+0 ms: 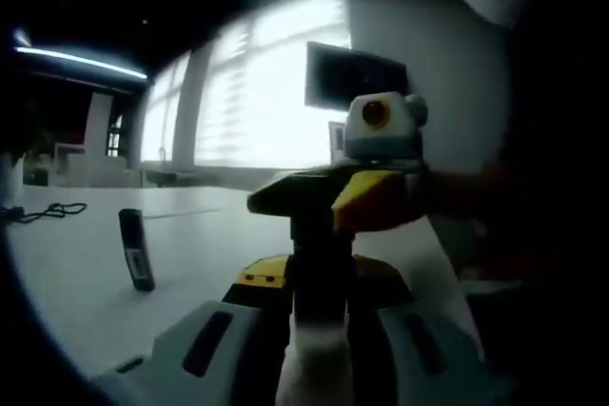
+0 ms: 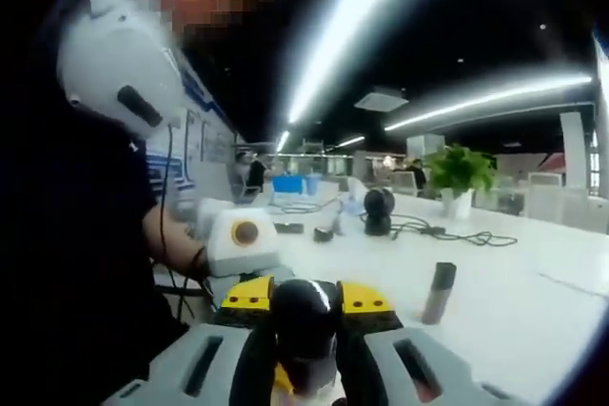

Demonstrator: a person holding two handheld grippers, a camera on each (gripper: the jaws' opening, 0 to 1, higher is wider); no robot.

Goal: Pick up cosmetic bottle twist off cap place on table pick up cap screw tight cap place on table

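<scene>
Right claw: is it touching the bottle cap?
Touching. In the left gripper view the right claw clamps the dark cap atop the bottle that the left claw holds.

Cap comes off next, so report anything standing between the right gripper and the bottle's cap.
Nothing visible does: the right gripper is shut on the cap itself, while the left gripper holds the bottle. A slim dark tube stands apart on the table.

No legible text, labels or numbers anywhere
</scene>
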